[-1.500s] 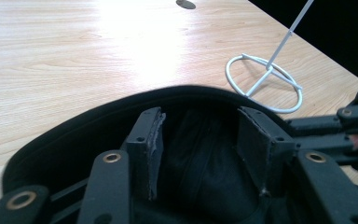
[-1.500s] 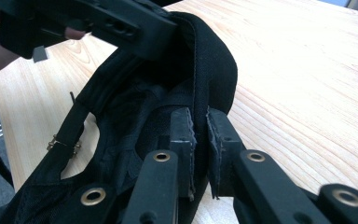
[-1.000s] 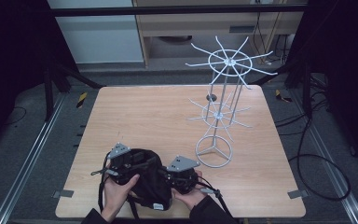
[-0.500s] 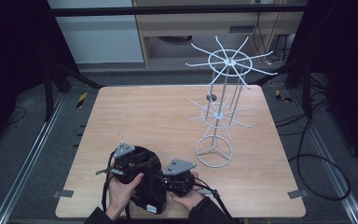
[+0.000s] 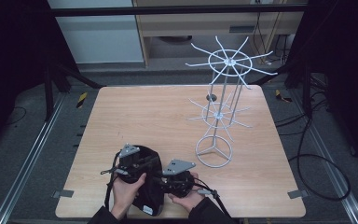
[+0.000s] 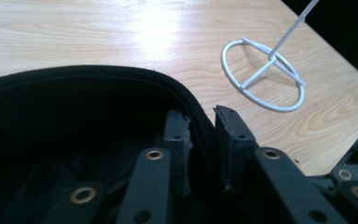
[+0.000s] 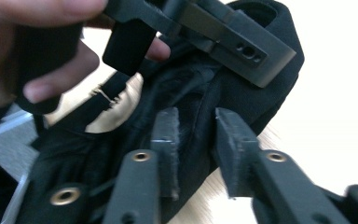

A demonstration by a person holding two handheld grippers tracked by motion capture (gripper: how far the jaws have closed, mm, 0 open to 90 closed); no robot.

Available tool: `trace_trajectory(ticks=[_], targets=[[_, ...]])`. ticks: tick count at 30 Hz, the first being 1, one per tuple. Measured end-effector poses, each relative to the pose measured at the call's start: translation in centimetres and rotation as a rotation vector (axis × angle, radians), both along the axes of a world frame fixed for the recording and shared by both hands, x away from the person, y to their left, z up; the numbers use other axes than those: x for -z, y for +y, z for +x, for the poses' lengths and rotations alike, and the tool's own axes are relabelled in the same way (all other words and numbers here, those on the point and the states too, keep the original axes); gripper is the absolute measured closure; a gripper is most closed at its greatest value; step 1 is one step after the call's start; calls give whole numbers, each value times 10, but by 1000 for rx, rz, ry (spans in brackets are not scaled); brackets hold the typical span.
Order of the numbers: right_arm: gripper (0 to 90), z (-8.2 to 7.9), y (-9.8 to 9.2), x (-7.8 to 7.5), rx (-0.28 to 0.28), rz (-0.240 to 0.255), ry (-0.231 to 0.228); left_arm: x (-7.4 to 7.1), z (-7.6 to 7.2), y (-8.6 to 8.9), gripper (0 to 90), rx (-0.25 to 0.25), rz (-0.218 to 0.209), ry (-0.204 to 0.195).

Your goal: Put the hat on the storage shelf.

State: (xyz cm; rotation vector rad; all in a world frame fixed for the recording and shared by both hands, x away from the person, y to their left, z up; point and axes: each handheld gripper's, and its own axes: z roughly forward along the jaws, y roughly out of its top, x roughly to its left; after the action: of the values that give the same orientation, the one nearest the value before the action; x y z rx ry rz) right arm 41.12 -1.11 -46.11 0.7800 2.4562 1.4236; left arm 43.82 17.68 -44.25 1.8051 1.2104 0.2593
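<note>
Down at the near edge of the light wooden table (image 5: pixel 168 116), a black fabric bag (image 5: pixel 145 186) with a padded rim lies between the person's two hands. The left gripper (image 6: pixel 200 135) has its two black jaws set on either side of the bag's rim, one inside the opening and one outside, with the thick edge running up between them; they look clamped onto that rim, though a narrow gap remains beside the fabric. In the high view the left hand (image 5: pixel 127 191) holds this gripper over the bag's left part, its grey three-cornered plate on top.

The right gripper (image 7: pixel 196 140) comes in from the right side of the bag, held by the right hand (image 5: pixel 186 198). Its jaws stand apart with a fold of the dark fabric between them, and the blurred close view makes it hard to judge whether they are pressing it; I cannot tell.

Well apart on the right half of the table stands a white wire rack (image 5: pixel 221 102) with two tiers of spokes on a ring base (image 6: pixel 263 74). The ring base sits just beyond the bag in the left gripper view.
</note>
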Motion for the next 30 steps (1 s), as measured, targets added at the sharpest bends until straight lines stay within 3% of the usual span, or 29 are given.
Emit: trace_trajectory(ticks=[7,12,14,22,30], targets=[[573,-4,-20,-12,-20,97,10,-10,-4,10,816,-4,-68,-18],[539,-1,-44,-24,46,130,-21,-23,-10,14,829,8,-105,-58],[531,1,-47,-24,62,135,-13,-30,-13,14,830,21,-114,-86],[504,1,-39,-20,39,129,-8,-58,-32,10,832,100,-144,-211],[511,0,-34,-20,-6,166,8,-64,-36,5,832,146,-144,-249]])
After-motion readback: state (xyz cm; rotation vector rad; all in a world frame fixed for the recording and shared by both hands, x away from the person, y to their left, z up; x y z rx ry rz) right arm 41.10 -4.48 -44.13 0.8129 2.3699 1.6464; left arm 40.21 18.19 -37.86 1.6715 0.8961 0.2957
